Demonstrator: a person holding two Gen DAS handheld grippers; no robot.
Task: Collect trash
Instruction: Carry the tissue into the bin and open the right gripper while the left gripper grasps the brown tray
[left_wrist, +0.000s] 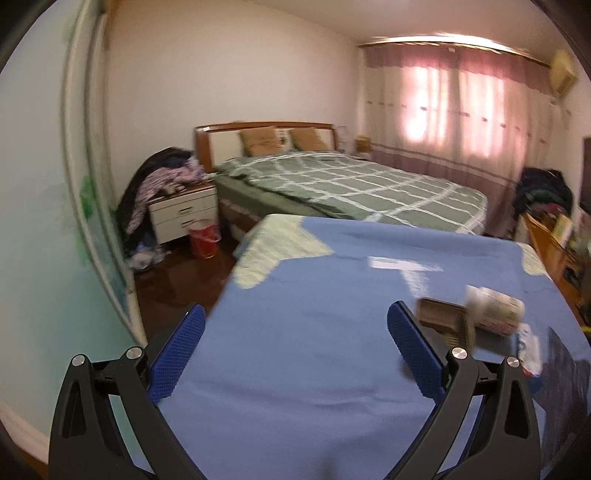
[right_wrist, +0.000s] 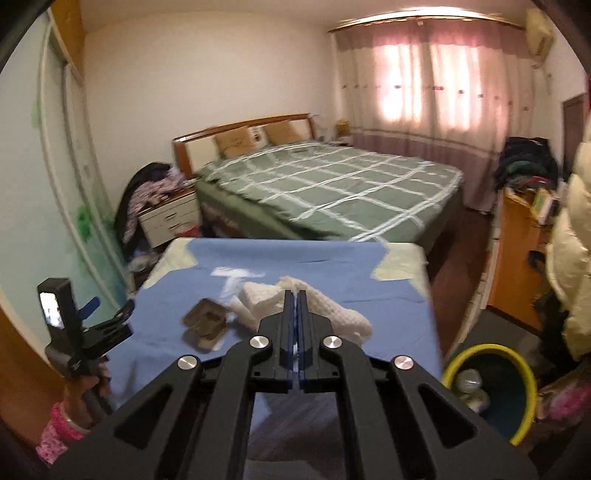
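My right gripper (right_wrist: 296, 293) is shut on a crumpled white paper towel (right_wrist: 325, 306) and holds it above the table with the blue cloth (right_wrist: 369, 273). A brown box (right_wrist: 205, 320) lies on the cloth to its left. My left gripper (left_wrist: 295, 317) is open and empty over the cloth (left_wrist: 295, 350); it also shows in the right wrist view (right_wrist: 88, 306). In the left wrist view the brown box (left_wrist: 443, 319) and the blurred white towel (left_wrist: 495, 310) are to the right of my right finger. A bin with a yellow rim (right_wrist: 491, 391) stands on the floor at the right and holds trash.
A bed with a green checked cover (right_wrist: 332, 184) stands beyond the table. A white nightstand (left_wrist: 184, 214) with clothes and a red bucket (left_wrist: 204, 242) are at the left. A wooden cabinet (right_wrist: 517, 258) and a cream jacket (right_wrist: 572, 258) are at the right.
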